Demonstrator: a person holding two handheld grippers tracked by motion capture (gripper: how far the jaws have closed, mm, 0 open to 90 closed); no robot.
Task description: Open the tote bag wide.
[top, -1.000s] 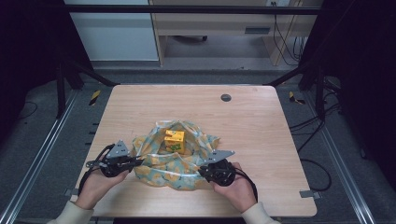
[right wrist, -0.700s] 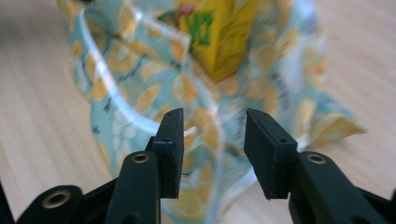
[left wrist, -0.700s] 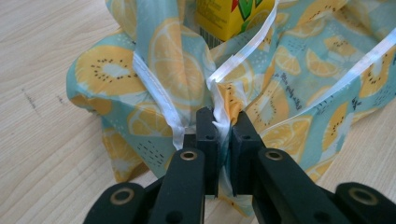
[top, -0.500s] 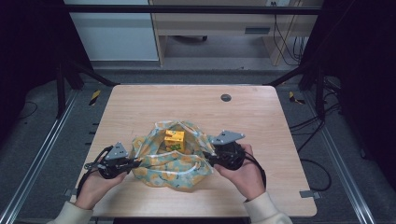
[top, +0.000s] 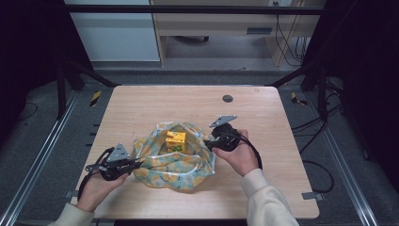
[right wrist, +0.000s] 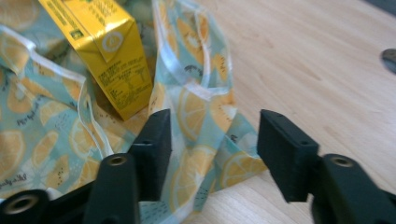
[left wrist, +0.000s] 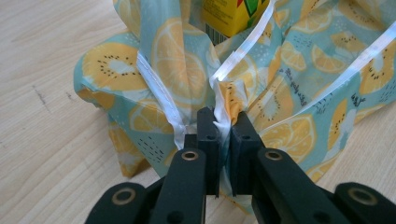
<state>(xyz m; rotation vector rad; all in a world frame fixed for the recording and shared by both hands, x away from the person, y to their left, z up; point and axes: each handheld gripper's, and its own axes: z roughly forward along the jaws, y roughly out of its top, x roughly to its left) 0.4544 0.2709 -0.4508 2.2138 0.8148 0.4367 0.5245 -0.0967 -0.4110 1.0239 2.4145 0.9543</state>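
A fruit-print bag [top: 174, 162] in teal with lemon and kiwi slices lies open near the table's front. A yellow juice carton [top: 175, 141] stands inside it. My left gripper [top: 136, 163] is shut on the bag's left rim; in the left gripper view the bag's white-edged fabric [left wrist: 223, 109] is pinched between the jaws, with the carton [left wrist: 231, 16] behind. My right gripper [top: 208, 141] stands open at the bag's right edge. In the right gripper view [right wrist: 212, 140] its jaws straddle a fold of the bag [right wrist: 201, 116], and the carton [right wrist: 107, 56] leans just beyond.
The wooden table [top: 141, 108] has a round dark grommet [top: 227, 98] at the back right. Black frame posts stand around the table, and cables trail on the floor to the right.
My right gripper has let go of the bag's front right part, opened, and moved back and up along the bag's right edge. The left gripper has stayed shut on the left rim.
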